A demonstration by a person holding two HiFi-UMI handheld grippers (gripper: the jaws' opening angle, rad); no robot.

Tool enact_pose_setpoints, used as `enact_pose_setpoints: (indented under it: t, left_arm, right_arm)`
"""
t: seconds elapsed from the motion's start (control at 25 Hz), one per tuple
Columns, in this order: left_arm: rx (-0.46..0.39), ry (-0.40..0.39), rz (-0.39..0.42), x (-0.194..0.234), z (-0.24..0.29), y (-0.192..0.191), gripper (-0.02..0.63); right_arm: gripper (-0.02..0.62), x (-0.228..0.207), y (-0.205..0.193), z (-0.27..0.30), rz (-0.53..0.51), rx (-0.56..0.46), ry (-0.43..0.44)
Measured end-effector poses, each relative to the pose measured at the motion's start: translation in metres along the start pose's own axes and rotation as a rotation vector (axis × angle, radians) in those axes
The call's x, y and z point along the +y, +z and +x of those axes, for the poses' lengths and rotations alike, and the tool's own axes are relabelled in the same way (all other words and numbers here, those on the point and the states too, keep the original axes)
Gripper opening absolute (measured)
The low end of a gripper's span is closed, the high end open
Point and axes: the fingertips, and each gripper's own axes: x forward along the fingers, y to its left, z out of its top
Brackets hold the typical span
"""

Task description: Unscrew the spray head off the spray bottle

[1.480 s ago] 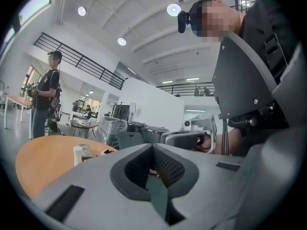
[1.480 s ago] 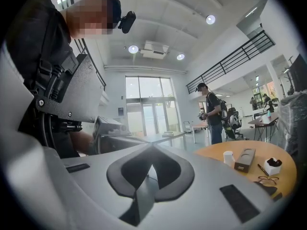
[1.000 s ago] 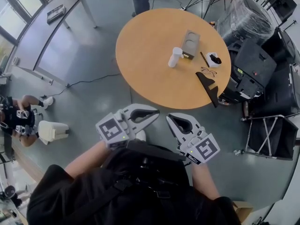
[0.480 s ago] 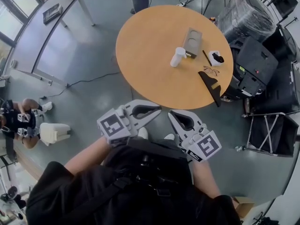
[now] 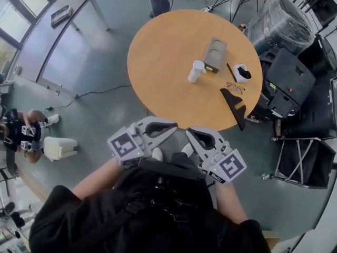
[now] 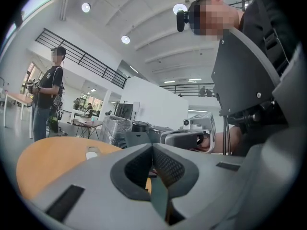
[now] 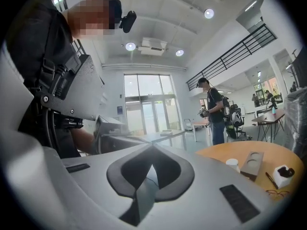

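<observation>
Left tongs [image 5: 174, 126]: pressed together with nothing between them, held level in front of the person's chest, tips at the tabletop's near edge
Right tongs [image 5: 188, 133]: likewise closed and empty, just beside the left pair
Spray bottle [image 5: 196, 70]: the white bottle standing upright near the middle of the round tabletop [image 5: 158, 62], a little toward its right edge; the spray head is too small to make out
Neighbours: a grey-brown box [image 5: 215, 54] just beside the bottle on its far side; glasses [image 5: 235, 87] and a flat black thing [image 5: 234, 103] nearer the right edge
Just changed: over the last second the tabletop has drawn nearer in the head view; both tongs, then short of the near edge, now meet it; neither pair has opened
Meaning for the task: this looks like the approach only; the bottle stands well apart from both tongs, untouched, head not yet unscrewed
Next need: both pairs must open, one to hold the body, the other to turn the head
Risk: the bottle stands free, so a one-sided nudge could tip it
</observation>
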Motion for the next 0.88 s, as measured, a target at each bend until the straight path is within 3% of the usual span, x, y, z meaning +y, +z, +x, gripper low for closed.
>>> enact_pose_setpoints:
  t: [0.2, 0.44, 0.88]
  left_arm:
    - [0.008, 0.033, 0.026, 0.013, 0.036, 0.005, 0.003]
    - [-0.027, 0.031, -0.029, 0.026, 0.086, 0.015, 0.003]
    - [-0.007, 0.101, -0.011, 0.043, 0.157, 0.022, 0.003]
  right_arm:
    - [-0.008, -0.039, 0.008, -0.008, -0.014, 0.001, 0.032]
    - [-0.008, -0.090, 0.016, -0.024, -0.016, 0.005, 0.065]
    - [-0.006, -0.155, 0.021, -0.053, -0.031, 0.002, 0.120]
